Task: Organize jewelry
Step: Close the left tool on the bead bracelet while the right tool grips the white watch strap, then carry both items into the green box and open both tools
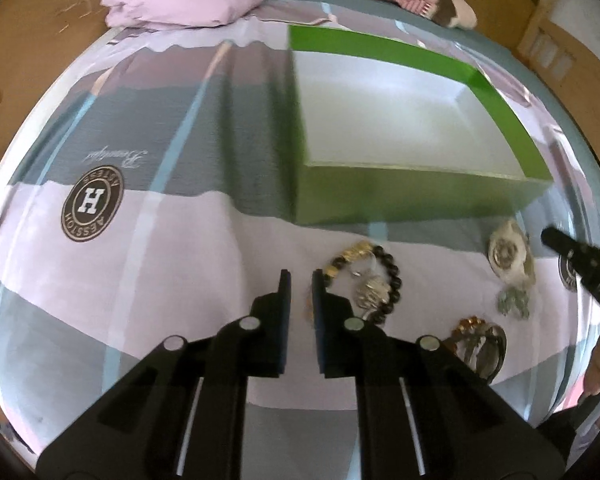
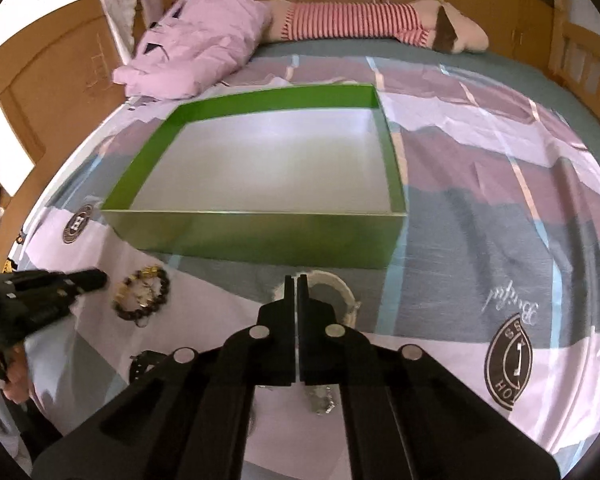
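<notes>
A green box (image 1: 420,196) with a white, empty inside lies open on the bedspread; it also shows in the right wrist view (image 2: 260,236). A dark bead bracelet with gold beads (image 1: 380,276) lies just right of my left gripper (image 1: 301,276), which is slightly open and empty. The bracelet also shows in the right wrist view (image 2: 142,294). My right gripper (image 2: 296,280) is shut, its tips over a white bangle (image 2: 340,284). Whether it grips the bangle is unclear. A pale brooch (image 1: 508,252) and a gold piece (image 1: 480,344) lie to the right.
A folded lilac garment (image 2: 196,52) and a striped stuffed toy (image 2: 360,20) lie at the far end of the bed. Wooden walls (image 2: 40,92) surround the bed. A small silver piece (image 2: 320,402) lies under my right gripper.
</notes>
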